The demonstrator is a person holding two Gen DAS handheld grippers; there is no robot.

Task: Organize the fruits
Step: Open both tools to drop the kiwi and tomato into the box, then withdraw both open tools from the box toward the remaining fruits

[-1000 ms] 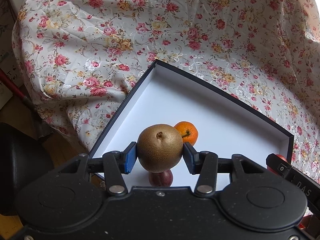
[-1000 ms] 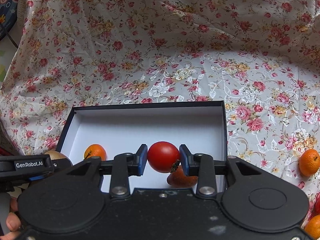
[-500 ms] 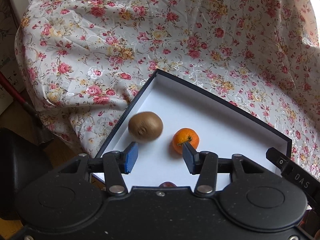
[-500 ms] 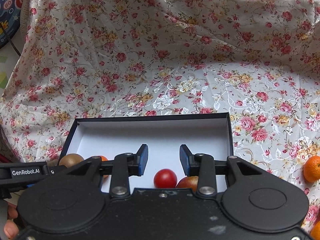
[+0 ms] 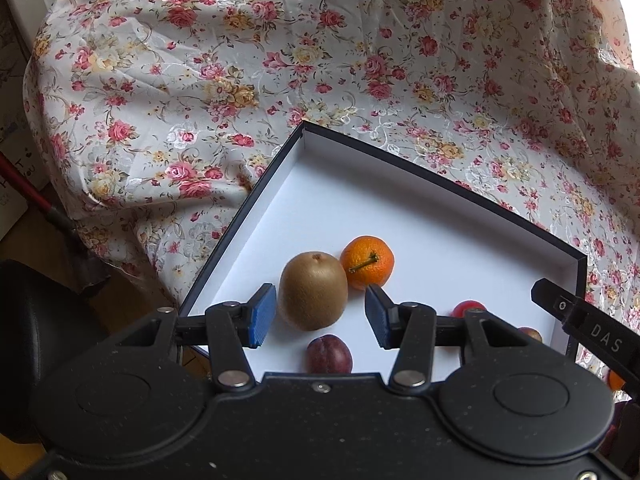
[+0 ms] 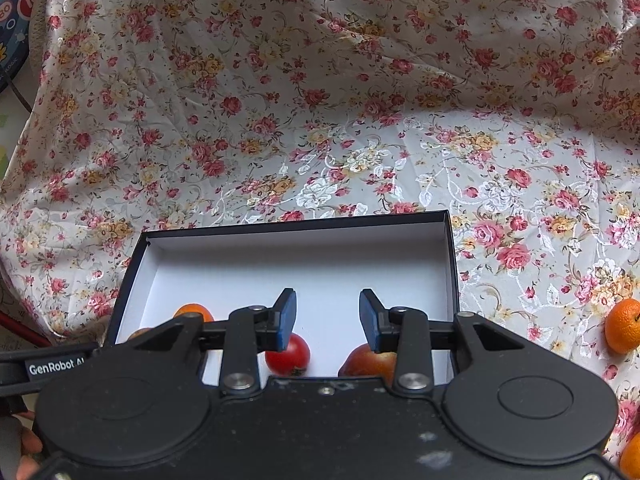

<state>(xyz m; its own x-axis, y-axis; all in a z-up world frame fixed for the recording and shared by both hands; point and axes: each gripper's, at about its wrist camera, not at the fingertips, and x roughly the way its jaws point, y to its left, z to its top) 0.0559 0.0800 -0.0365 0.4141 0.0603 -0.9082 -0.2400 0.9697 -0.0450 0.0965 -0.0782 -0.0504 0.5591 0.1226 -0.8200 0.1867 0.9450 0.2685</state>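
We hold the left tongs (image 5: 320,316) spread apart above the near left part of the box (image 5: 440,172), gripping nothing. Between their blue pads we see the kiwi (image 5: 313,296) lying on the white floor of the box, free of both pads. A mandarin (image 5: 368,261) touches the kiwi on its far right side, and a plum (image 5: 329,358) lies just nearer than the kiwi, partly hidden by the tongs' body.

Our right tongs (image 6: 327,322) are likewise parted and empty, hovering over the near edge of the box (image 6: 296,226) and pointing across it. Below them, inside the box, lies a tomato (image 6: 289,356) under the left pad, and a reddish fruit (image 6: 368,364) under the right pad, half hidden. Another mandarin (image 6: 623,330) sits on the floral cloth (image 6: 320,100) well right of the box. A fingertip (image 6: 26,454) shows at the lower left corner.
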